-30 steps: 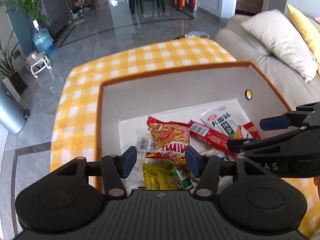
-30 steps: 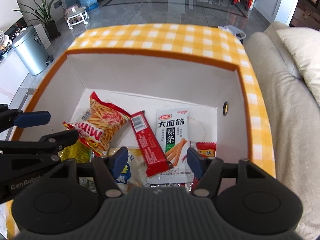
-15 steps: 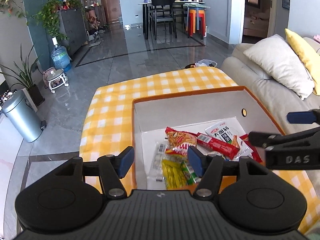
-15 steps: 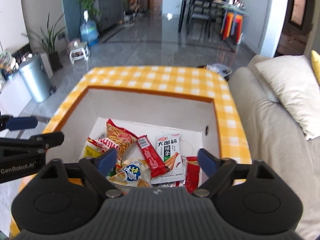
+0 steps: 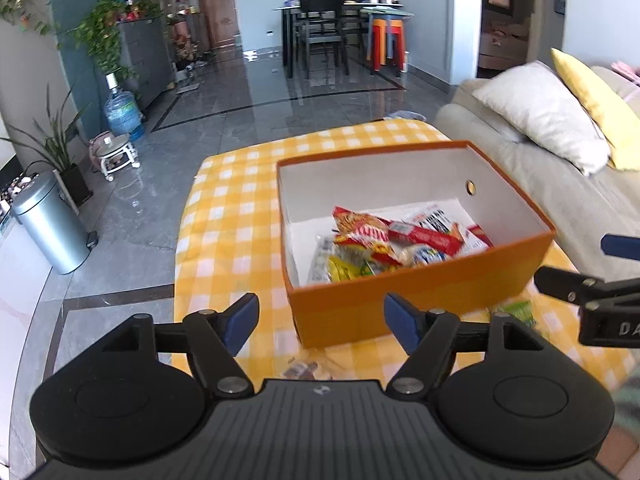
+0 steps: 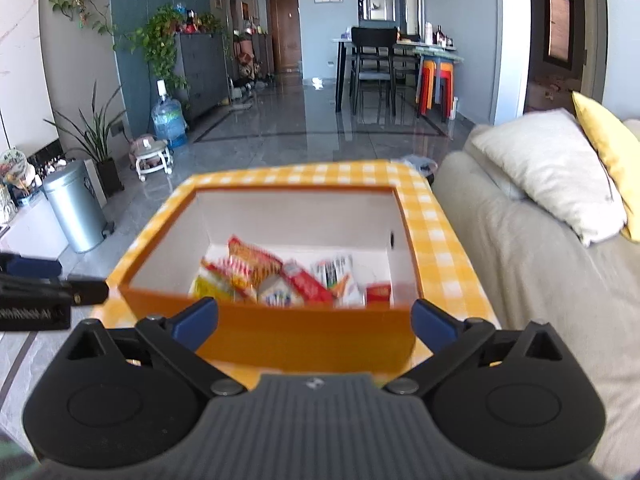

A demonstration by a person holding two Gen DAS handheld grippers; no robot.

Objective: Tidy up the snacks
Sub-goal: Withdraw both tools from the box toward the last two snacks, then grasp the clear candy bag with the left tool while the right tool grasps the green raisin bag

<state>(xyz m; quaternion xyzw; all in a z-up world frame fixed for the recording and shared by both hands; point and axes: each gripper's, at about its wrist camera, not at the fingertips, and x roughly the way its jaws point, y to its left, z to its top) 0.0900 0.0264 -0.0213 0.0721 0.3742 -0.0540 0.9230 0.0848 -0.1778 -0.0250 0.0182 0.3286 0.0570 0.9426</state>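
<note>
Grey polished floor runs away toward a dining set at twelve o'clock, with a beige sofa [image 5: 540, 184] and its cushions at two o'clock and a metal bin [image 5: 52, 228] at nine. Closer in stands a low table under a yellow checked cloth [image 5: 228, 216], and on it, toward the sofa side, sits an orange box [image 5: 420, 292] with a white inside.

Most of the snacks already lie in a loose heap on the box floor: a red and yellow chip bag [image 5: 366, 230], a long red bar [image 5: 424, 236], a yellow-green packet [image 5: 344, 270] and a white packet with black lettering [image 6: 334, 272] among them. They look dropped in rather than lined up, so I would judge the gathering mostly done and any tidying inside the box not yet done.

Some pieces remain outside. A green packet [image 5: 516, 314] lies on the cloth at four o'clock from the box, and a small dark wrapper [image 5: 304, 370] sits on the cloth just in front of it, at six o'clock.

Both tools hover short of the box's near wall. The left gripper [image 5: 320, 322] has its jaws spreading with nothing between them, and the right gripper [image 6: 314, 320] is likewise widening to its full spread, empty.

Motion blur smears the packets in the right wrist view, so labels are unreadable there. The green packet is half hidden behind the right tool, the dark wrapper is cut by the left tool's body, and whatever lies nearer on the table cannot be seen.
</note>
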